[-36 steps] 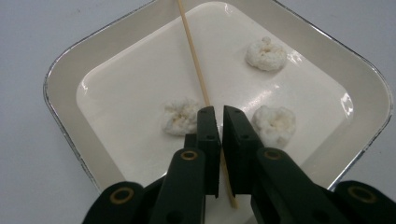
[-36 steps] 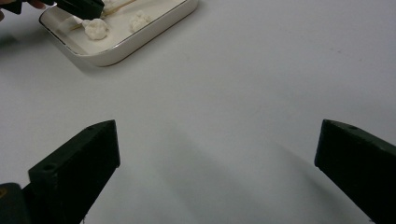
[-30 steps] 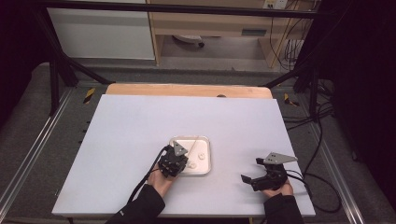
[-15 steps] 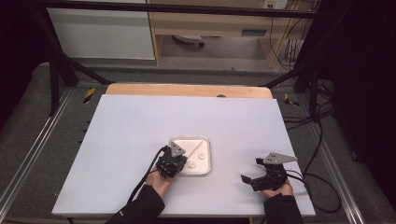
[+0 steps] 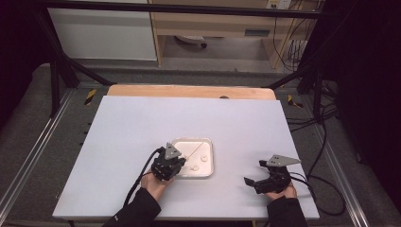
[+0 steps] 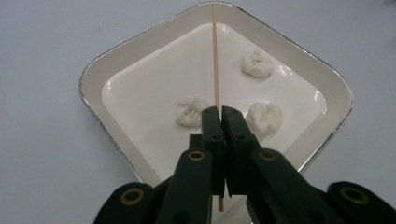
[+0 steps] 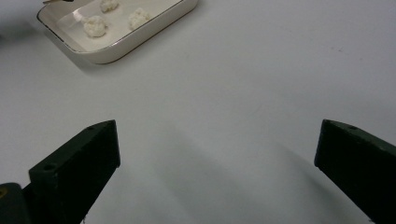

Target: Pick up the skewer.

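The left gripper [image 6: 218, 114] has its jaws pinched tight on a thin wooden skewer [image 6: 215, 56], which runs across the white square dish [image 6: 93, 79] to its far corner. Three white lumps [image 6: 190, 111] sit loose inside, one on either side of the jaws. The dish sits near the table's [image 5: 123, 127] front edge, plenty of bare top all around. The right gripper [image 5: 259, 182] is well off to the side, jaws spread wide over bare table. The skewer's near end is hidden behind the jaws.

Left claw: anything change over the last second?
Barely. The left claw stays shut on the thin wooden skewer over the white tray, shifting only slightly. The three white lumps stay put, and the right claw stays open on the table.
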`<state>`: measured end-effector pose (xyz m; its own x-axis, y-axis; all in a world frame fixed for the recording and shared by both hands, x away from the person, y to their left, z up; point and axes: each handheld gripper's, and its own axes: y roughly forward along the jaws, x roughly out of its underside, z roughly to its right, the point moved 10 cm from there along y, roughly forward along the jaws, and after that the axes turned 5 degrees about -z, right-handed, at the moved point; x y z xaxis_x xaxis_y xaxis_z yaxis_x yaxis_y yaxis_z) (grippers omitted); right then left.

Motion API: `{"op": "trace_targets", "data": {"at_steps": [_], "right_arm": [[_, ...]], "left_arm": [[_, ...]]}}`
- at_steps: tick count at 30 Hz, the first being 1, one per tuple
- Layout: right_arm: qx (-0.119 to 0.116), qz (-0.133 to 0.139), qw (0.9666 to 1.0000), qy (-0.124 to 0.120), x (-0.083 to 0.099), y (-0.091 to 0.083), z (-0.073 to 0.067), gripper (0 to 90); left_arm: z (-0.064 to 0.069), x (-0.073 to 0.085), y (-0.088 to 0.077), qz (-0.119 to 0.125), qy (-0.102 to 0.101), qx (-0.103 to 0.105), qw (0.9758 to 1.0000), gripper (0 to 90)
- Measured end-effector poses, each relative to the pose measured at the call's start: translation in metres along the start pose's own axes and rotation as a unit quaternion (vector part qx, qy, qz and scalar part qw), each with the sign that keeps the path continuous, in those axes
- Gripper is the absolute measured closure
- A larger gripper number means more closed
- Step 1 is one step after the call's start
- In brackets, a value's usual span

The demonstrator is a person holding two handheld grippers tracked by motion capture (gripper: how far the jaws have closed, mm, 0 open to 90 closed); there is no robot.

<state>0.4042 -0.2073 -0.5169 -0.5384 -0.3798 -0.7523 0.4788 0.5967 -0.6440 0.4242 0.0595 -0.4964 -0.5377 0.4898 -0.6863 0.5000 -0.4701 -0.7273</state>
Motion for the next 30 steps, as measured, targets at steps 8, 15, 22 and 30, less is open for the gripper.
{"op": "trace_targets", "data": {"at_steps": [8,15,22,30], "right_arm": [[0.005,-0.008,0.9999,-0.013,-0.001,0.003,-0.002,0.9],[0.01,-0.016,0.9994,-0.027,-0.004,0.006,-0.007,0.9],[0.013,-0.02,0.9988,-0.044,-0.009,0.008,-0.013,0.9],[0.013,-0.026,0.9973,-0.068,-0.016,0.012,-0.025,0.9]], "left_arm": [[0.0,0.005,-0.008,-0.002,0.019,0.018,0.9996,88.6],[0.001,0.006,-0.013,0.001,0.028,0.033,0.9991,88.6],[0.005,0.007,-0.015,-0.001,0.038,0.041,0.9984,88.5],[0.009,0.004,-0.02,0.005,0.045,0.063,0.997,88.6]]}}
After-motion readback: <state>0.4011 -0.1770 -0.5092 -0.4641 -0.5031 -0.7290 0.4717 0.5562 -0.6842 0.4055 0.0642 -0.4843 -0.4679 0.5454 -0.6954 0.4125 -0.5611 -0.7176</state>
